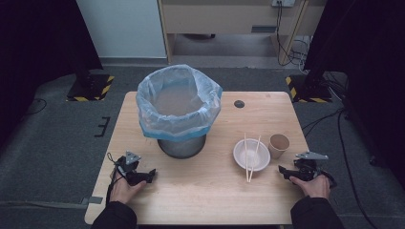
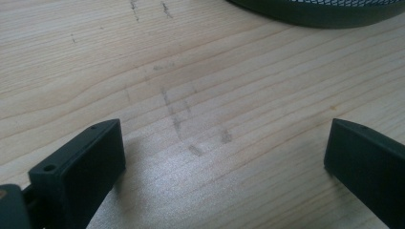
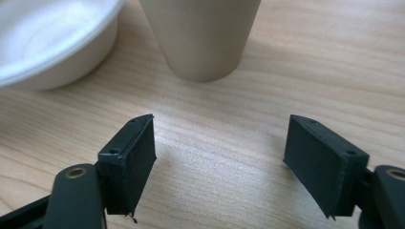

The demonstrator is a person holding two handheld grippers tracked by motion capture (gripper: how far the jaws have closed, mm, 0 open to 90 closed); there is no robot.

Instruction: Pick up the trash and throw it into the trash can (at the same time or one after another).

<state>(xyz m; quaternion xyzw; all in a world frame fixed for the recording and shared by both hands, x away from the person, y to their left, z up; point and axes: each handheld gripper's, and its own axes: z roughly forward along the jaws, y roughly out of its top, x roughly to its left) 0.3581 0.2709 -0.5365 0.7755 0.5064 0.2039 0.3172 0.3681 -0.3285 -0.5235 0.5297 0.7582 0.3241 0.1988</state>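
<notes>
On the table [image 1: 205,191] stand 1 paper cup [image 1: 279,144], 1 white bowl [image 1: 251,154] bearing 2 chopsticks [image 1: 248,157], and 1 bin [image 1: 179,112] lined with 1 blue bag. The right gripper [image 1: 285,171] rests at 4 o'clock of the bowl, jaws spread wide on nothing, the cup near and straight ahead at 12 o'clock. The left gripper [image 1: 148,174], at 7 o'clock of the bin, is likewise released and empty.

The left gripper [image 2: 224,157] held its jaws wide apart over the bare wooden counter [image 2: 200,71], with the bin's dark base [image 2: 315,12] beyond.
</notes>
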